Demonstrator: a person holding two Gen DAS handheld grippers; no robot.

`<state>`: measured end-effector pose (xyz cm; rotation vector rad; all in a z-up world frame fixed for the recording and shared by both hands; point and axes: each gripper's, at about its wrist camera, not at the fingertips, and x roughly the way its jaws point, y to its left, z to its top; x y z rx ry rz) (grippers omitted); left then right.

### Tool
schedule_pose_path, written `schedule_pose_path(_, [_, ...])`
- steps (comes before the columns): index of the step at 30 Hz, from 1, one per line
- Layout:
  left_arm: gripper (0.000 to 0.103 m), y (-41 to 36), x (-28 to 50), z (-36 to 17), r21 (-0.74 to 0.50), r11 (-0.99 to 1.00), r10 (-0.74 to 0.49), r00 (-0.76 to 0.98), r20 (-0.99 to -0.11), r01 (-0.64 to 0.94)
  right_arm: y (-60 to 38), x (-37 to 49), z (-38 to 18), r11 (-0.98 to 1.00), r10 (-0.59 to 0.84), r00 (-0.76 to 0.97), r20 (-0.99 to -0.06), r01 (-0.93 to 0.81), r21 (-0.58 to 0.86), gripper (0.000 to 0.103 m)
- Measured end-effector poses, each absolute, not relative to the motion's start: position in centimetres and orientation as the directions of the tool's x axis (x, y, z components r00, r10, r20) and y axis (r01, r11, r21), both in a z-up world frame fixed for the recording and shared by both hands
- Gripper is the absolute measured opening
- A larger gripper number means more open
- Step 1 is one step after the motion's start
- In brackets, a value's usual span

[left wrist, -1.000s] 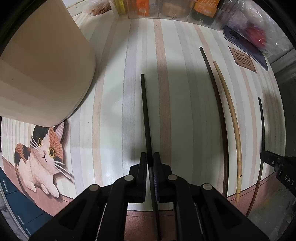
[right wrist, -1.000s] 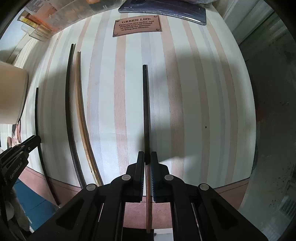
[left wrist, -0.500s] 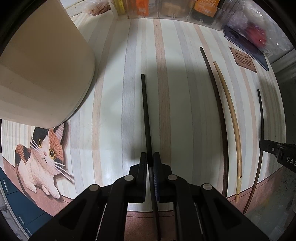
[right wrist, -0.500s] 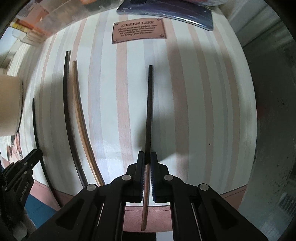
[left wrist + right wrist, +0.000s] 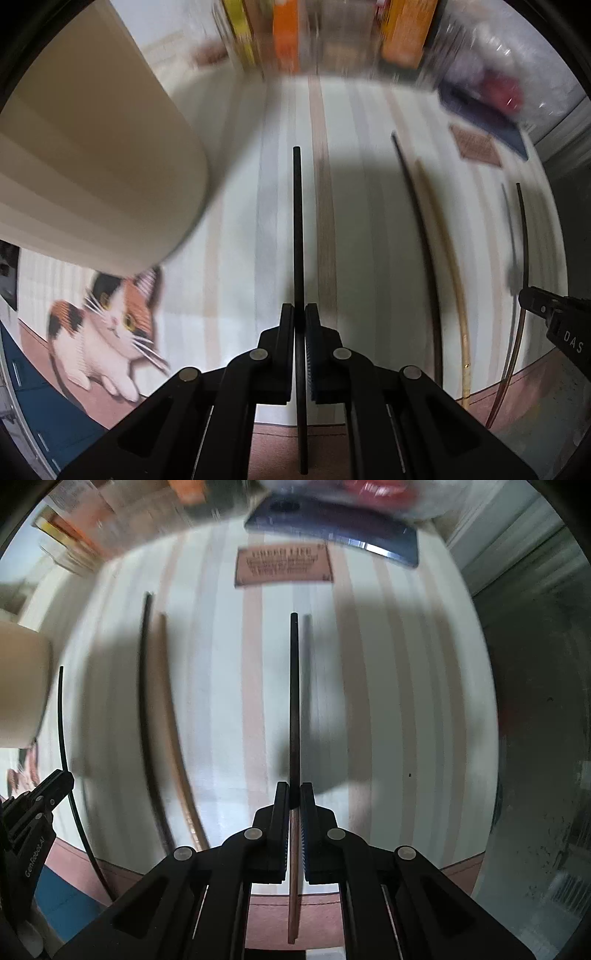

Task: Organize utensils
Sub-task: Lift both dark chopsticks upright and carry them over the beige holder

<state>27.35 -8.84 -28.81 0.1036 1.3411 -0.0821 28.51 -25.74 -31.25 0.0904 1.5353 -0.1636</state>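
Holding one chopstick each, both grippers are busy at this moment: the left gripper (image 5: 299,314) has its fingers clenched on a black chopstick (image 5: 297,221), and the right gripper (image 5: 294,794) has its fingers clenched on a dark brown chopstick (image 5: 294,701) whose rear end looks lighter brown. Both sticks point forward, above the striped mat (image 5: 240,258) that covers the desk. The blur around them suggests the grippers are moving, though I cannot tell the direction. Two more chopsticks lie on the mat between the two grippers, side by side and nearly touching: a dark chopstick (image 5: 421,236) and a light wooden chopstick (image 5: 448,258). On the left stands a beige cylindrical container (image 5: 92,158), close to the left gripper; its opening is not visible, so I cannot say if something is already inside. I judge that this container is the place for the utensils, and so the task seems near its middle: two chopsticks are picked up but not yet delivered, and two are untouched on the mat. A printed cat (image 5: 107,325) decorates the mat below the container.
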Motion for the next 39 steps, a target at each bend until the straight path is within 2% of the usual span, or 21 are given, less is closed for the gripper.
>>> schedule_pose_path(9, [0.003, -9.7, 26.6, -24.5, 0.052, 0.991, 0.003, 0.375, -0.927, 0.12, -24.8, 28.0, -25.7, 0.984, -0.083, 0.216, -0.973, 0.174, -0.046, 0.005])
schedule_pose_path(20, [0.003, -9.9, 26.7, -18.9, -0.031, 0.994, -0.079, 0.473, -0.878, 0.109, -27.7, 26.4, -18.9, 0.984, -0.045, 0.353, -0.934, 0.175, 0.019, 0.005])
schedule_pose_path(31, [0.003, -6.5, 29.2, -7.7, -0.222, 0.972, -0.217, 0.636, -0.741, 0.073, -26.7, 29.1, -9.4, 0.981, 0.052, 0.538, -0.841, 0.129, 0.143, 0.005])
schedule_pose_path(35, [0.003, -3.8, 30.5, -3.5, -0.263, 0.963, -0.226, 0.696, -0.682, 0.055, -25.0, 31.2, -5.9, 0.978, 0.109, 0.595, -0.796, 0.08, 0.194, 0.005])
schedule_pose_path(39, [0.003, 0.6, 31.6, 0.6, -0.266, 0.964, -0.181, 0.762, -0.621, 0.012, -21.9, 33.8, -2.8, 0.972, 0.173, 0.64, -0.749, 0.013, 0.235, 0.005])
